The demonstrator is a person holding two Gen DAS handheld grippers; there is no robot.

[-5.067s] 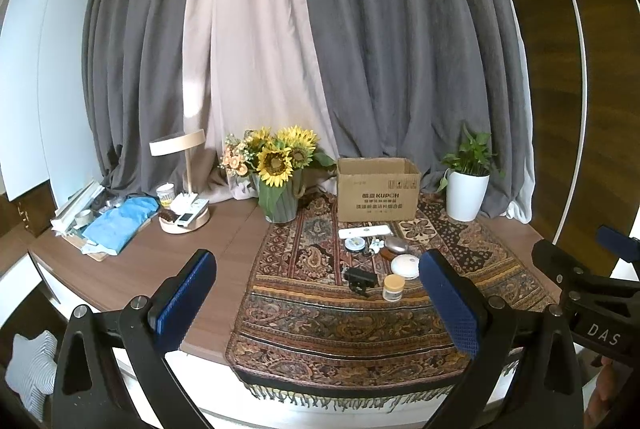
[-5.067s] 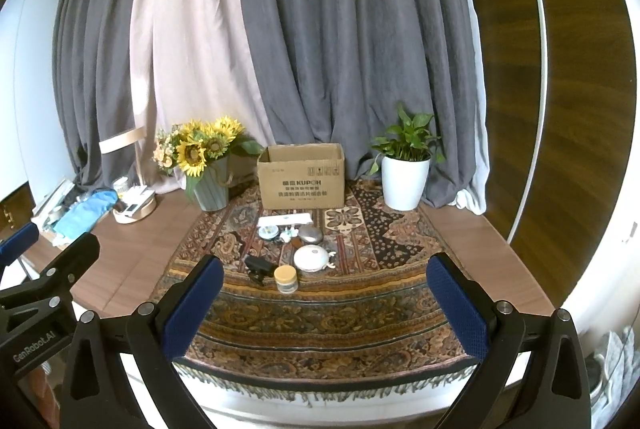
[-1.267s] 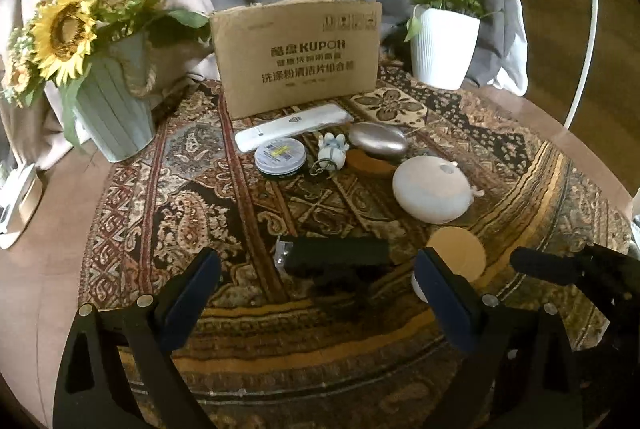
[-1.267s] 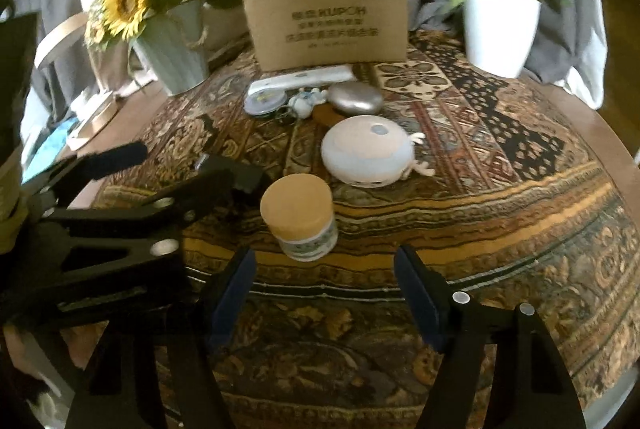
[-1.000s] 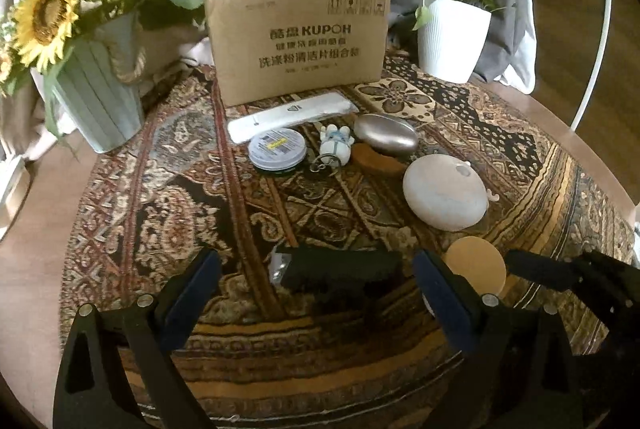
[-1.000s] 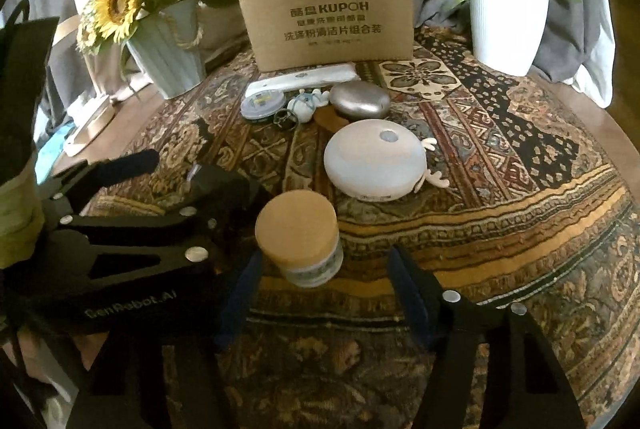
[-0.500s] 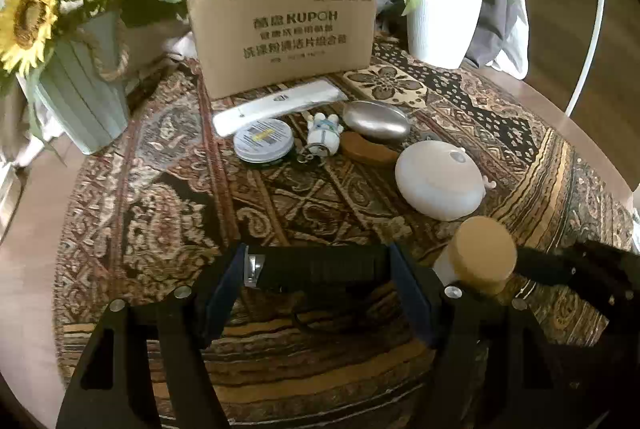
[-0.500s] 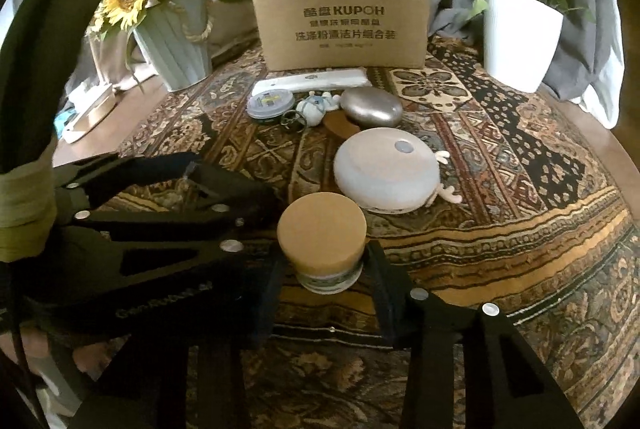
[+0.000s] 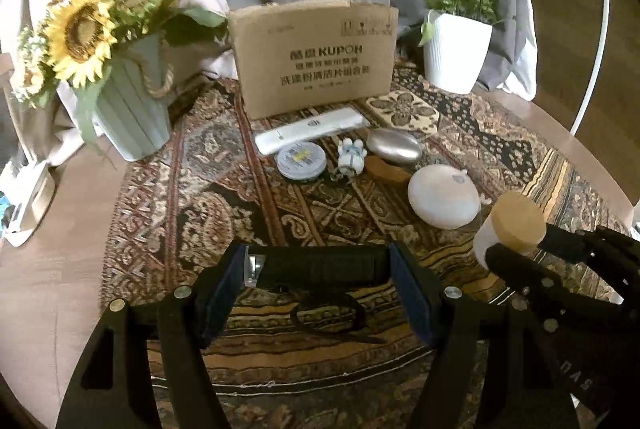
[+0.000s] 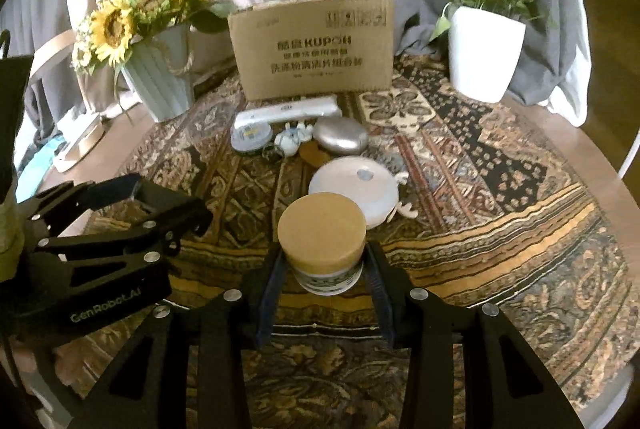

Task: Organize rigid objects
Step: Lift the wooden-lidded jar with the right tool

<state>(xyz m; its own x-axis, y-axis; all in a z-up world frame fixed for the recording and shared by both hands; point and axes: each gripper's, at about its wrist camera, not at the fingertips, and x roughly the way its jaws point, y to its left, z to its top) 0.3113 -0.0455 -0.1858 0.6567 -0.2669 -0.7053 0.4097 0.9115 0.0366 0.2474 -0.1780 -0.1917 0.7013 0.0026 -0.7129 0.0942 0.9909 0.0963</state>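
Observation:
My left gripper [image 9: 318,279] is shut on a long black device [image 9: 320,265] with a dangling black loop, held a little above the patterned rug [image 9: 192,197]. My right gripper [image 10: 325,271] is shut on a small white jar with a tan wooden lid [image 10: 322,227], also raised off the rug; the same jar [image 9: 516,221] shows at the right of the left wrist view. Behind it lie a white round case [image 10: 356,185], a silver oval [image 10: 340,135], a small white figure [image 10: 292,139], a round tin [image 10: 250,139] and a white remote [image 10: 288,113]. A cardboard box [image 10: 312,47] stands at the back.
A sunflower vase [image 9: 120,101] stands back left and a white potted plant [image 9: 456,49] back right, against grey curtains. Bare wooden tabletop [image 9: 52,261] lies left of the rug, with a small tray [image 9: 28,197] at the far left edge.
Both grippers closed: the left on the black device, the right on the wooden-lidded jar. Both have since lifted their objects slightly off the rug.

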